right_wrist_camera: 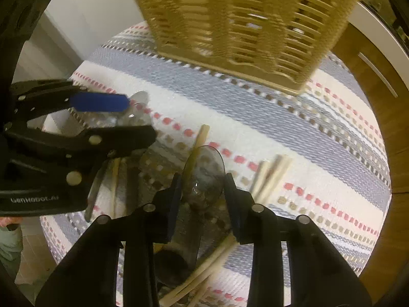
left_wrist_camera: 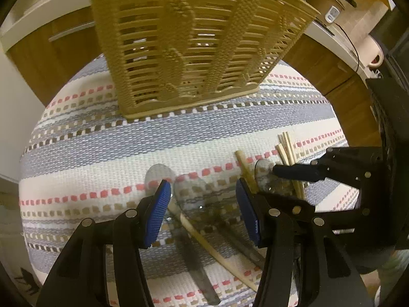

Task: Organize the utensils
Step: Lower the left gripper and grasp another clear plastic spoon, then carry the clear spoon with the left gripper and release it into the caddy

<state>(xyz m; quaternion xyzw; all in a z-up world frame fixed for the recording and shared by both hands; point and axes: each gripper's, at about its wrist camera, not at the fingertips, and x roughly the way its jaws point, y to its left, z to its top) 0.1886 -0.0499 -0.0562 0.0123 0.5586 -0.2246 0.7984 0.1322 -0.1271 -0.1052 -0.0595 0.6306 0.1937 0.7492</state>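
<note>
Left hand-held gripper (left_wrist_camera: 203, 199): ribbed blue pads apart above glossy metal spoons (left_wrist_camera: 190, 192) on the woven striped cloth (left_wrist_camera: 102, 140). Slatted tan plastic basket (left_wrist_camera: 194, 41) stands behind; contents indiscernible. Right hand-held gripper (right_wrist_camera: 203, 192): jaws apart around a spoon bowl (right_wrist_camera: 204, 174), beside pale wooden chopsticks (right_wrist_camera: 271, 176).

So the table's covered by a woven striped cloth (left_wrist_camera: 102, 138) in grey-blue, white and little red dashes. Sitting on it: a tan slatted basket (left_wrist_camera: 189, 46) at the far side, plus metal spoons (left_wrist_camera: 194, 192) and wooden chopsticks (left_wrist_camera: 288, 151) lying loose near the front.
</note>
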